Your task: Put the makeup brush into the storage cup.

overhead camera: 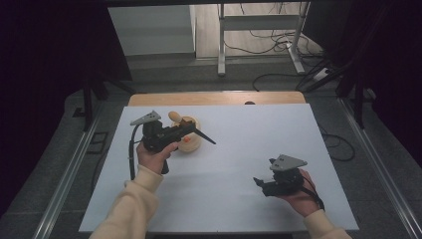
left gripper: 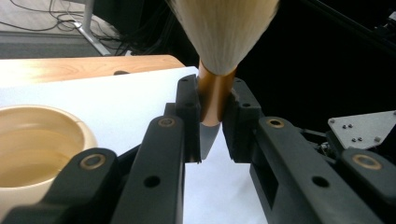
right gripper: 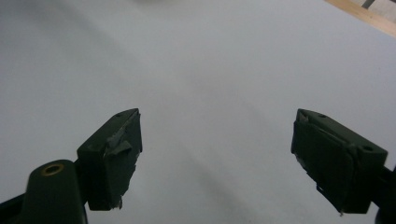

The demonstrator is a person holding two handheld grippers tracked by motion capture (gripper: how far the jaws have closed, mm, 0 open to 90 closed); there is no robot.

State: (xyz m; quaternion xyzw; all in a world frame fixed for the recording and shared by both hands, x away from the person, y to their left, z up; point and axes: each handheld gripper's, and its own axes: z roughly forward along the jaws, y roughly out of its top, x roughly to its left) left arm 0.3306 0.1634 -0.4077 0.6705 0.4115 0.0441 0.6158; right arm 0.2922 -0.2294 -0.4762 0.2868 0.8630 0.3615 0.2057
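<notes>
My left gripper [overhead camera: 190,130] [left gripper: 211,116] is shut on a brush, its pads pinching the copper ferrule [left gripper: 215,95]. The pale bristles [left gripper: 224,28] [overhead camera: 174,117] fan out above the jaws. The brush's dark pointed handle [overhead camera: 205,137] [left gripper: 208,137] sticks out the other way, over the white sheet. A round wooden bowl [overhead camera: 193,144] [left gripper: 37,149] sits just beside and below this gripper. At the near right my right gripper [overhead camera: 263,172] [right gripper: 217,140] is open, with bare white sheet between its pads, held low over the table.
A white sheet [overhead camera: 239,149] covers the table, and a strip of wood [overhead camera: 214,98] shows at its far edge. Beyond the table are desk legs [overhead camera: 221,45] and loose cables [overhead camera: 268,40] on the floor. Dark curtains stand at both sides.
</notes>
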